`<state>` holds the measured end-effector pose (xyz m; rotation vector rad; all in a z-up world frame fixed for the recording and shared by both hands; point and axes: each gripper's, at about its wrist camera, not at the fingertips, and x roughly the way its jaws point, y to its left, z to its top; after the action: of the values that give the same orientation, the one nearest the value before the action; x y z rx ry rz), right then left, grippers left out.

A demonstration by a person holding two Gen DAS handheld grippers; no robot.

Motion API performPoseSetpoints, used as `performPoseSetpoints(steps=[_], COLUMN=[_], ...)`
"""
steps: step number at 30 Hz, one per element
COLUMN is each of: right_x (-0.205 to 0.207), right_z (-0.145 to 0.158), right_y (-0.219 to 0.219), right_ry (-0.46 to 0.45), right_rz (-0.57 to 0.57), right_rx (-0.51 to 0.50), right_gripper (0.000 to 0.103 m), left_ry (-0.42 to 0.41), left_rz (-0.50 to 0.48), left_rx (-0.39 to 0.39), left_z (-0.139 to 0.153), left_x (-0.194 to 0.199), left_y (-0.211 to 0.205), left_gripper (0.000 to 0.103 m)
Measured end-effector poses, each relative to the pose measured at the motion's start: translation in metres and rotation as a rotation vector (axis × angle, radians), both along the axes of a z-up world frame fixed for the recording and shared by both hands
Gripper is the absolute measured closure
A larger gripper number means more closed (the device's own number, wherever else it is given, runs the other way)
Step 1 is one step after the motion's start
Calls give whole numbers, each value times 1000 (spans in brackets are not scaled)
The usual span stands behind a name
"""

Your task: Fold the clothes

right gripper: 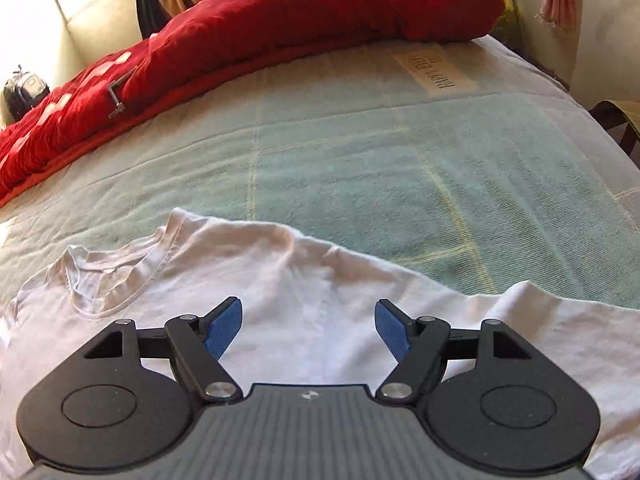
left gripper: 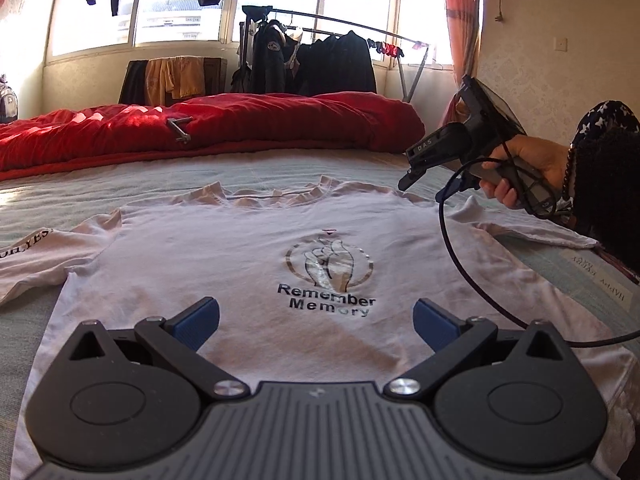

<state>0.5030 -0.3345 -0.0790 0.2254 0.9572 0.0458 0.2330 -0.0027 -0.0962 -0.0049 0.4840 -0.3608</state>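
A white T-shirt [left gripper: 224,264] with a "Remember Memory" print lies spread flat, front up, on the bed. My left gripper [left gripper: 316,314] hovers open over its lower front, nothing between the blue pads. In the left wrist view my right gripper [left gripper: 404,184] is held by a hand above the shirt's right shoulder. The right wrist view shows that gripper [right gripper: 308,320] open just above the white T-shirt [right gripper: 304,280] between collar [right gripper: 120,280] and sleeve, with no cloth pinched.
A green-blue blanket [right gripper: 360,160] covers the bed. A red duvet [left gripper: 224,124] is bunched along the far side with a small metal piece on it. A clothes rack [left gripper: 320,60] with dark garments stands by the windows. A black cable [left gripper: 452,256] hangs from the right gripper over the shirt.
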Motion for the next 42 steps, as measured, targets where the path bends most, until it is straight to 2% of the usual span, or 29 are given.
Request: performPoseSetpoints(steps=[4,6,9,15,19,24,27,33,36,40,42], right_x=[22,35,54,60,30,-27,-43,-18,6,23,15], right_z=[-22,-30,-36,-27,0,31,23,-20,-34,-24,-9], right_y=[37,50,60,60,62,61,57,32,20,2,-8], right_ry=[18,-12,-57,-94,-105,-93,-43,-1,-73,-129,-153], right_rz=[45,51,44,62,116,225,231,98,65,30,24], right_rx=[-74,-133,-178,-130,-117,-87,-107,-116,-90,-26,14], right_gripper=[23,8,0,2,3,2,2,2,0,0,0], left_ry=[-10,-1,19,60,109,152,153,147,162,165,163], left_rz=[-6,-3,1,33,69,104,104,102,103,106,101], left_rx=[0,-9,-22,-4,11,7,7,9,7,9,3], left_z=[1,0,-1,-4,-6,-9,-9,-10,-12,-14,-13], left_x=[-1,1,5,7,10,13,13,13,16,17,16], left_y=[1,3,6,9,11,16,16,15,15,15,15], left_gripper=[1,1,1,1,1,1,1,1,1,1,1])
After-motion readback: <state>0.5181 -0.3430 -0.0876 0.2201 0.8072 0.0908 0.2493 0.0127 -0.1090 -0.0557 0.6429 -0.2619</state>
